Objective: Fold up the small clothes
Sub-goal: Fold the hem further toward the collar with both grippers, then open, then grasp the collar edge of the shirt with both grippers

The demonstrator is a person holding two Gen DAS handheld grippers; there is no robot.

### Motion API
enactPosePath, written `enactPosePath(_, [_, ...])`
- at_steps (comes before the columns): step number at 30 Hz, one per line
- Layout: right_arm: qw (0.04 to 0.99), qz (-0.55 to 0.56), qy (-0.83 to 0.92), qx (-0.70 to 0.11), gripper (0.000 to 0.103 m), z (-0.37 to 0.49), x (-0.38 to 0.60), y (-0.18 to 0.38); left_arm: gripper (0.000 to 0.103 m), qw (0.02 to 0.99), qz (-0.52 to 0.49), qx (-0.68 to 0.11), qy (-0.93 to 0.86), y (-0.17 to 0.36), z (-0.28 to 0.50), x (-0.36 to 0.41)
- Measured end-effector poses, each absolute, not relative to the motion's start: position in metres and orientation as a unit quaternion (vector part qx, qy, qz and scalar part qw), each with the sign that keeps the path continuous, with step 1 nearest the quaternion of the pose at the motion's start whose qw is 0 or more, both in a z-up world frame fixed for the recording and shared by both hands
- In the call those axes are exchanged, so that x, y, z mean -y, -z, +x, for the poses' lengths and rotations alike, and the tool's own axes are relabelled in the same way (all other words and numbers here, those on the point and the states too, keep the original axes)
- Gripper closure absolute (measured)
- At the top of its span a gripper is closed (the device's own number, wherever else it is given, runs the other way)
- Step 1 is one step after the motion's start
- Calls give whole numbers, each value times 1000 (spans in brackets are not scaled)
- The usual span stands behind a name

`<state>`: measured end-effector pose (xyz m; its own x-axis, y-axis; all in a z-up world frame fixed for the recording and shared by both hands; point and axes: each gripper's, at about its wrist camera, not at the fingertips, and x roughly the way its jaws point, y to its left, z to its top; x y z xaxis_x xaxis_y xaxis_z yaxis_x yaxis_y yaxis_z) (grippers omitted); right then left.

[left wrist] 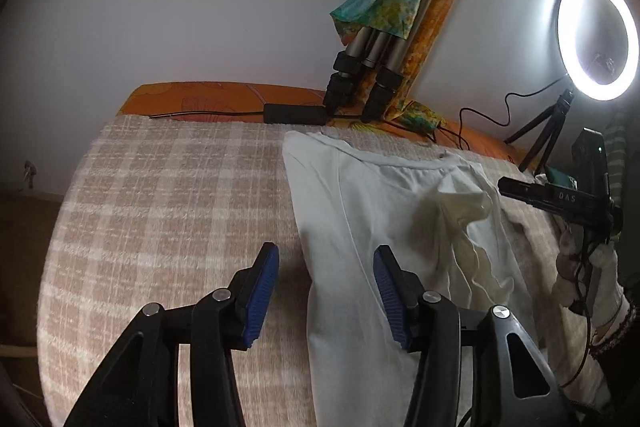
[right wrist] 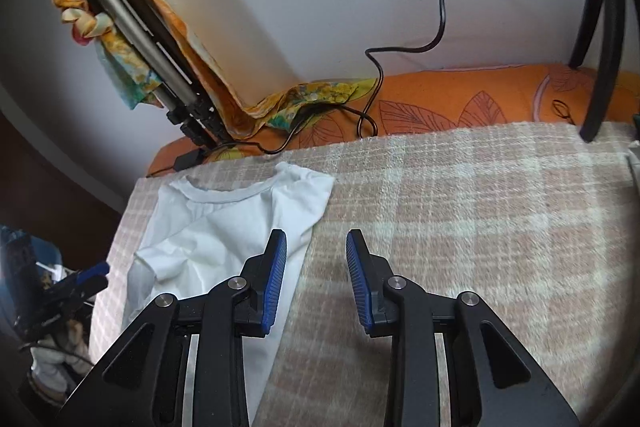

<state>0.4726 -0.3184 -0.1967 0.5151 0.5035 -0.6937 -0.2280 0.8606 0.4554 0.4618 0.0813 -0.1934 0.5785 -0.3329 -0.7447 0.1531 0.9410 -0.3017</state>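
A small white T-shirt (left wrist: 360,195) lies on the checked blanket (left wrist: 168,195), neckline toward the wall, with a rumpled fold of fabric lying across its middle. In the left wrist view my left gripper (left wrist: 326,253) hovers open over the shirt's left edge, nothing between its blue pads (left wrist: 262,291). In the right wrist view the same shirt (right wrist: 224,227) sits left of centre. My right gripper (right wrist: 317,237) stands open above its right edge, its left finger over the fabric and its right finger over the blanket (right wrist: 480,227). Neither gripper holds anything.
A folded tripod (left wrist: 372,67) draped with a coloured cloth leans on the wall behind the shirt. A lit ring light (left wrist: 596,35) on a small stand is at the far right. An orange pillow (right wrist: 460,99) and black cables (right wrist: 372,115) run along the wall.
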Motion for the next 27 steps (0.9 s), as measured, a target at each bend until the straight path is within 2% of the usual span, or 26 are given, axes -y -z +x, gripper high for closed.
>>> enactPosePath(6, [854, 139, -219, -451, 73, 494, 307, 207, 50, 883, -89, -443, 129, 207, 511, -74])
enactPosePath(12, [861, 77, -219, -452, 72, 503, 280, 203, 50, 881, -61, -453, 120, 220, 544, -61])
enactPosePath(18, [861, 55, -224, -452, 72, 509, 267, 202, 51, 880, -88, -451, 120, 225, 563, -61])
enactPosePath(20, [859, 64, -228, -453, 72, 510, 270, 203, 56, 880, -97, -450, 121, 226, 566, -61])
enactPosePath(21, [859, 69, -228, -453, 75, 511, 271, 203, 61, 880, -98, -448, 121, 226, 567, -61])
enactPosePath(23, [858, 75, -228, -454, 84, 512, 272, 204, 73, 880, -99, -447, 128, 227, 568, -58])
enactPosePath(24, [855, 79, -232, -457, 92, 513, 272, 205, 78, 880, -95, -446, 131, 227, 569, -56])
enactPosePath(26, [853, 83, -234, -459, 94, 513, 273, 205, 94, 880, -88, -445, 139, 225, 569, -52])
enactPosePath(27, [853, 83, -235, -458, 96, 512, 273, 204, 97, 882, -83, -442, 139, 223, 568, -49])
